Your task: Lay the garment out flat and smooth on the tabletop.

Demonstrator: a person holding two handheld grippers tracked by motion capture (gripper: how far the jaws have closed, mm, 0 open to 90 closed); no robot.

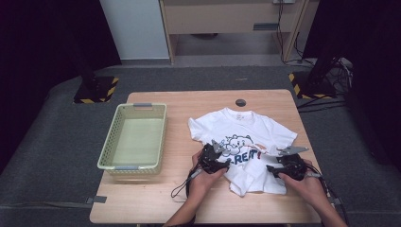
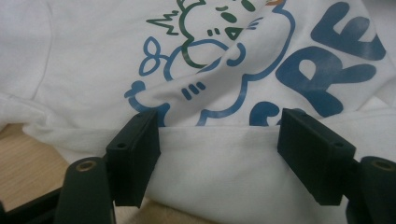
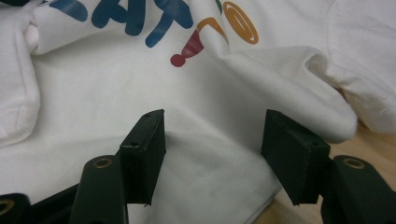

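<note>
A white T-shirt (image 1: 246, 125) with a blue and green cartoon print lies spread on the wooden table (image 1: 156, 203), its bottom part bunched toward the near edge. My left gripper (image 1: 217, 161) sits at the shirt's lower left. In the left gripper view this gripper (image 2: 217, 128) stands open, a folded hem of the T-shirt (image 2: 93, 56) lying flat between the jaws. My right gripper (image 1: 282, 168) is at the shirt's lower right. Seen in the right gripper view, the gripper (image 3: 215, 126) is also open, with plain white cloth of the T-shirt (image 3: 116, 88) under and between its pads.
A pale green slotted basket (image 1: 108, 142) stands empty on the table's left side. A round dark cable hole (image 1: 240, 102) sits near the far edge. Bare wood shows along the near edge and between the basket and the shirt. A black cable (image 1: 182, 187) trails from the left gripper.
</note>
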